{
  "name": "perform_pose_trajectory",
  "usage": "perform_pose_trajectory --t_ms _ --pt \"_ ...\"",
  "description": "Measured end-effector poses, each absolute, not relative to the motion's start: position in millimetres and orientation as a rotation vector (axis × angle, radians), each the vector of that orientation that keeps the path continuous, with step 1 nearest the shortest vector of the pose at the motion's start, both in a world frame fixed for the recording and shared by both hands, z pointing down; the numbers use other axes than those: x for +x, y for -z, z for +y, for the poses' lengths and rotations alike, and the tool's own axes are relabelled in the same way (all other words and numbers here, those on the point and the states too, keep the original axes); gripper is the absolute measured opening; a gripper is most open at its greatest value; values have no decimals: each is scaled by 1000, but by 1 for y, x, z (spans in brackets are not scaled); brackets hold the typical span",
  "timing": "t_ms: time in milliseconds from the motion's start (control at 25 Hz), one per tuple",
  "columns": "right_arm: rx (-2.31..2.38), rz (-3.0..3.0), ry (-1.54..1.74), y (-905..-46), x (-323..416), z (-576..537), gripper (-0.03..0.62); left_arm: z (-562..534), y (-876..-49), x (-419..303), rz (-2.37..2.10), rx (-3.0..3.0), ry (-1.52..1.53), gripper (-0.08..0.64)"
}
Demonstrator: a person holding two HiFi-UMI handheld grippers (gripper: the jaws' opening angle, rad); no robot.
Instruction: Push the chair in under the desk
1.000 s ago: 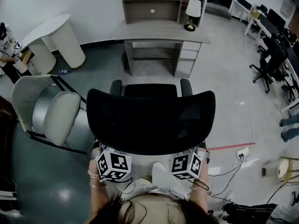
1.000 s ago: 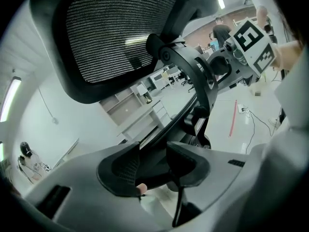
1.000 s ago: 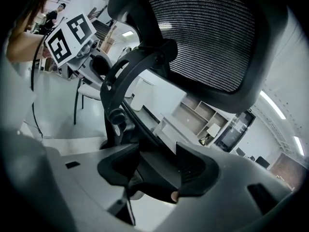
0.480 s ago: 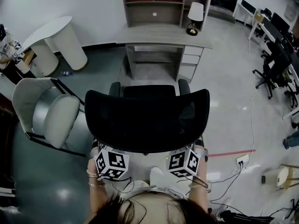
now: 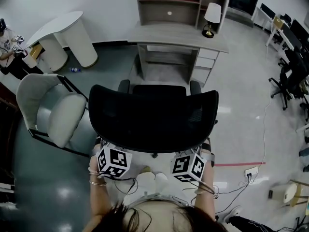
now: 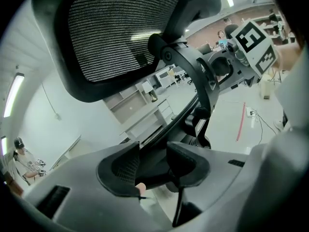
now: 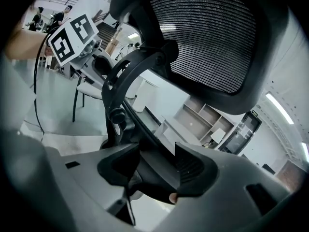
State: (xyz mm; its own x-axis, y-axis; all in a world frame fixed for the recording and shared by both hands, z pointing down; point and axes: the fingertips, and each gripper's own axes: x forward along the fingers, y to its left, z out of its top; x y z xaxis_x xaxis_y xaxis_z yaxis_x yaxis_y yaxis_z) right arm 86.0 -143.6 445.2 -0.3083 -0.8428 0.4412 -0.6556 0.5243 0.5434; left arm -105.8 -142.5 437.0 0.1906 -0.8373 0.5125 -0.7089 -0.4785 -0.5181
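Office chair (image 5: 153,122), short of the desk (image 5: 178,36), likely rolls freely; left gripper (image 6: 154,161) and right gripper (image 7: 157,168) both pinch its stiff lower backrest frame.

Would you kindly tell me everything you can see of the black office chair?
The chair is black, with a wide, curved mesh backrest in a dark plastic frame, carried on a curved rear bracket. In the head view its armrests and seat show past the backrest. It stands upright on the floor, facing the desk but short of it, not yet underneath. The left claw and right claw each clamp a black rim low on its back.
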Motion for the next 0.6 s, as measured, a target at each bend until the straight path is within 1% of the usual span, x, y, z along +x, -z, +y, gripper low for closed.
perform_pose_trajectory --t_ms 600 --pt "1215 -2042 299 -444 77 -175 225 -175 -434 -114 1477 -2304 1139 163"
